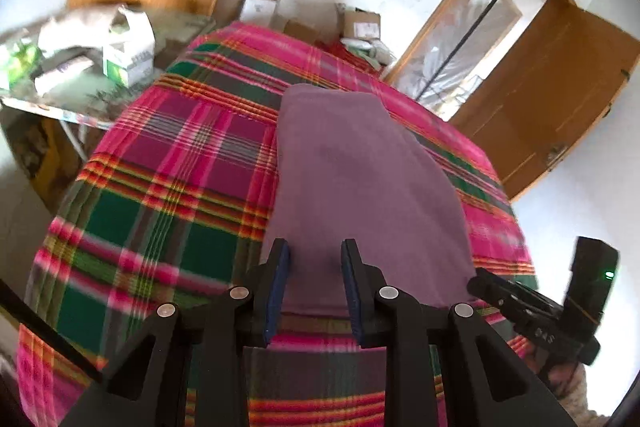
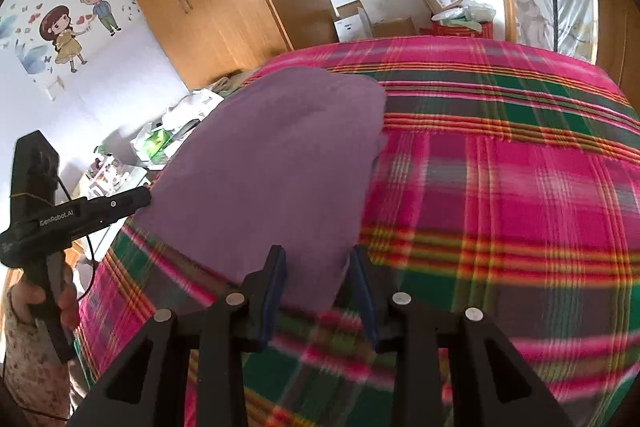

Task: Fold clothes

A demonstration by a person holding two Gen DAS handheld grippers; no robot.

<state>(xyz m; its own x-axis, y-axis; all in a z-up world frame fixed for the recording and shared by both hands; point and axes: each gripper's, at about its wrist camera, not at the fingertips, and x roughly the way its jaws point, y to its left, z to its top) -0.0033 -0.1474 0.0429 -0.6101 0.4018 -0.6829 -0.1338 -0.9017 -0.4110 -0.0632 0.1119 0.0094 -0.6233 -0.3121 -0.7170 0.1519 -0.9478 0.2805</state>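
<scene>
One bed (image 1: 168,163) under a pink, green and orange plaid cover fills the room's middle. Left of it a cluttered bench (image 1: 80,107) carries a green-and-white carton (image 1: 128,57); open cardboard boxes (image 1: 362,23) stand by the far wall. The folded purple garment (image 1: 360,179) lies flat on the bed. The left gripper (image 1: 316,287) and right gripper (image 2: 318,291) both hang part open, gripping nothing.

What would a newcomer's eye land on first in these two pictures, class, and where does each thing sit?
First the loud pink, green and orange plaid blanket that covers the whole bed. On it lies a plain purple cloth, folded flat, just beyond the open jaws of both grippers. After that, the cartoon couple sticker on the wall at the far left of the right wrist view.
</scene>
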